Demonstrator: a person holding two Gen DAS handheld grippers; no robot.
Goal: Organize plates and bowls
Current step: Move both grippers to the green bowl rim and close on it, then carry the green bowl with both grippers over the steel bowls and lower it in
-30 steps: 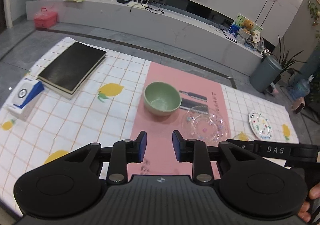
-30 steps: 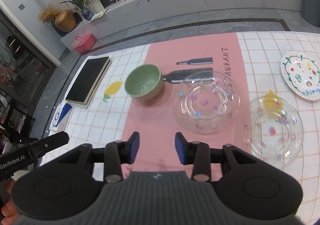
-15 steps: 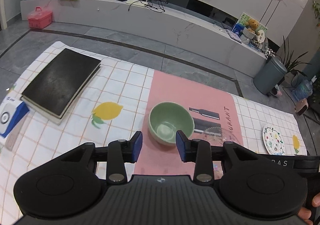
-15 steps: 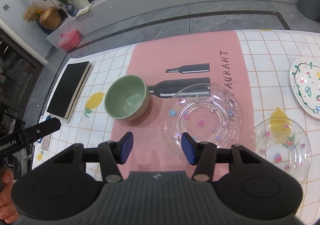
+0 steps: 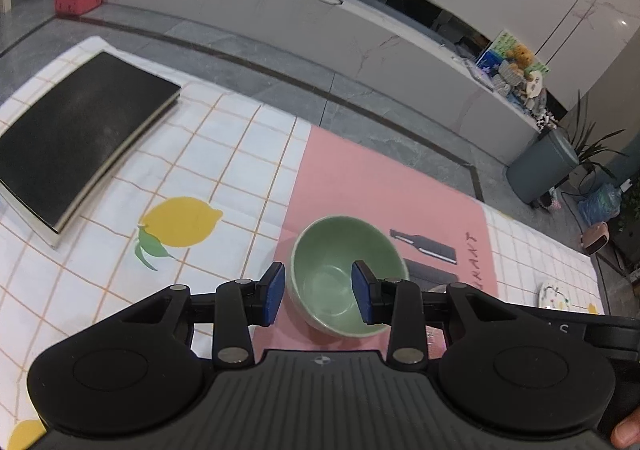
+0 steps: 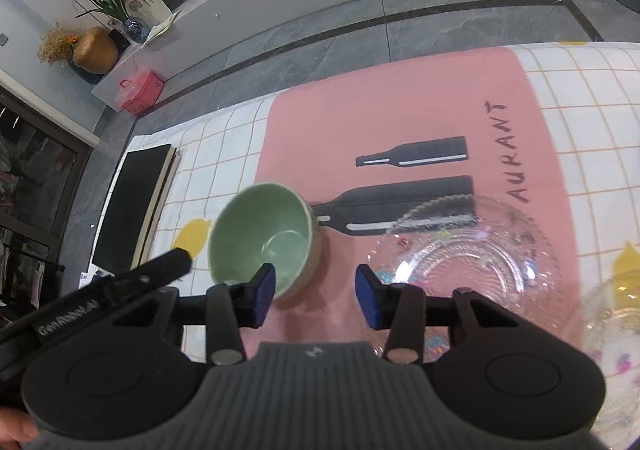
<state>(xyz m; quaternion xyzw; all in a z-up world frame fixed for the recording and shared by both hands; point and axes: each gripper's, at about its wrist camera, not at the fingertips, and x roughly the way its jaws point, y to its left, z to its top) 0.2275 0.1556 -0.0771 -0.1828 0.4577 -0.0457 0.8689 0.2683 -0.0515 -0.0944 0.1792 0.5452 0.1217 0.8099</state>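
Note:
A green bowl [image 5: 346,274] stands upright on the pink placemat [image 5: 360,186]. My left gripper [image 5: 319,298] is open, with its blue pads straddling the bowl's near left rim: one pad outside, one over the inside. In the right wrist view the bowl [image 6: 262,236] sits left of a clear glass plate [image 6: 464,250], and a second glass plate [image 6: 616,314] lies at the far right. My right gripper [image 6: 316,300] is open and empty, low over the mat between bowl and plate. A small painted plate [image 5: 554,294] lies far right.
A black book [image 5: 76,130] lies on the lemon-print checked tablecloth [image 5: 224,154] at the left. The table's far edge drops to a grey floor. A grey bin [image 5: 540,166] and a long white TV bench [image 5: 280,10] stand beyond.
My left gripper has moved forward and down onto the bowl and opened wider around its rim. My right gripper has moved closer to the mat and opened wider.

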